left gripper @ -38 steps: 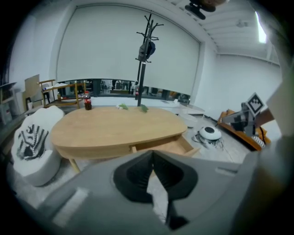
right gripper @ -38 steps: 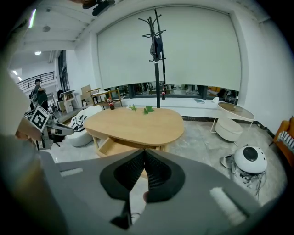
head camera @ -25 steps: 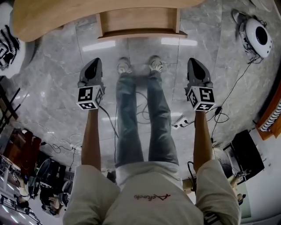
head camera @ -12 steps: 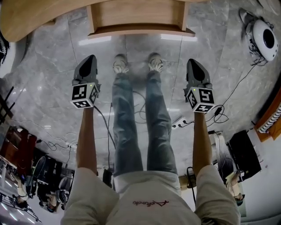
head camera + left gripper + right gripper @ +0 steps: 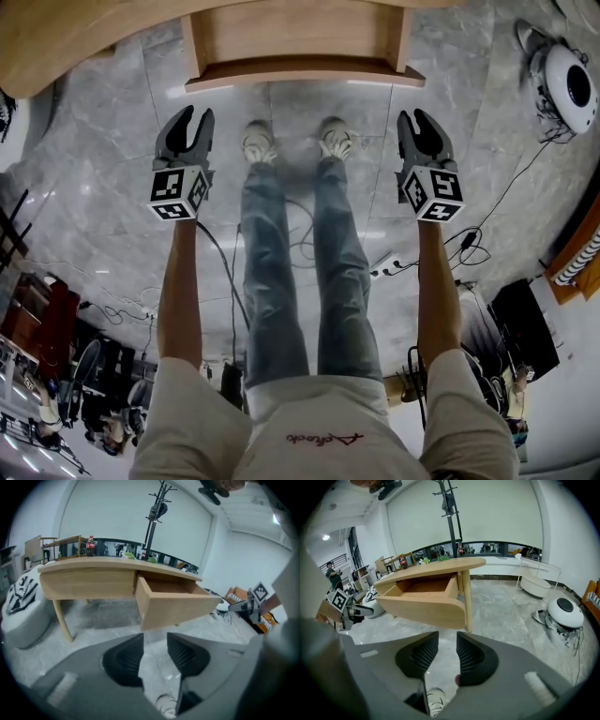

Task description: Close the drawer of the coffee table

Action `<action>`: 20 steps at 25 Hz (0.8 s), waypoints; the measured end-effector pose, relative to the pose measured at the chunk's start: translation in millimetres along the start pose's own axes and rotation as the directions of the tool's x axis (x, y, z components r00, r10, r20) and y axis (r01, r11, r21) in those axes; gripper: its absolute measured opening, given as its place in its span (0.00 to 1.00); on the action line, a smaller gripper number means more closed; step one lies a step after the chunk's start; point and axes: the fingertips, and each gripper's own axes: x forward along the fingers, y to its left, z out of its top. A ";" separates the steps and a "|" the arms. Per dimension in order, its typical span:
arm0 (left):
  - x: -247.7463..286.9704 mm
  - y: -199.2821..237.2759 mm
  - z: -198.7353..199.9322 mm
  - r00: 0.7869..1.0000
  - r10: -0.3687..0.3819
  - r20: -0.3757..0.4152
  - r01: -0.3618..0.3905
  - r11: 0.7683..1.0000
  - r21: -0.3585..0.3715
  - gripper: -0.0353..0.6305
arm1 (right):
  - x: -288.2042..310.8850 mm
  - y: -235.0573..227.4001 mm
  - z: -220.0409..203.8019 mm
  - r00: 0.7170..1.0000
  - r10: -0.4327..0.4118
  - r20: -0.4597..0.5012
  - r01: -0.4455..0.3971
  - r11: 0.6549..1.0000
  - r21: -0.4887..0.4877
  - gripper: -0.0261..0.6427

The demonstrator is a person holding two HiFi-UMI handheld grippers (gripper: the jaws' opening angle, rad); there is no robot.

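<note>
Head view: two spread claws short of an open drawer

The drawer (image 5: 298, 56) stands pulled well out from the coffee table (image 5: 66, 42), its front panel facing the person. The left gripper (image 5: 190, 117) and the right gripper (image 5: 422, 119) hang near the two ends of that panel, apart from it. Both claws have just been opening and now stand spread. In each gripper view only the floor (image 5: 112, 187) and a shoe (image 5: 436, 700) show between the jaws, so nothing is pinched. To shut the drawer cleanly, I judge it best to set both claws against the front panel, one toward each end. Pushing evenly and straight inward should keep the box from skewing and binding. Easing off near the end should keep the table from sliding on what looks like a smooth floor
</note>
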 end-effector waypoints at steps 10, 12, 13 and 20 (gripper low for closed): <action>32.1 18.8 16.5 1.000 -0.015 -0.004 0.015 0.999 0.041 0.46 | 53.5 -18.8 15.3 0.999 -0.029 -0.036 0.026 0.997 -0.077 0.39; 37.1 16.7 22.7 0.999 -0.033 -0.002 0.033 0.998 0.051 0.46 | 57.6 -21.0 20.2 0.999 -0.036 -0.039 0.032 0.995 -0.090 0.39; 39.4 16.0 26.4 0.999 -0.041 0.001 0.041 0.998 0.054 0.46 | 59.6 -21.3 22.7 0.998 -0.037 -0.041 0.033 0.995 -0.098 0.38; 44.3 10.7 36.8 0.997 -0.077 0.018 0.076 0.995 0.064 0.42 | 61.7 -16.8 27.1 0.997 -0.056 -0.051 0.047 0.987 -0.152 0.31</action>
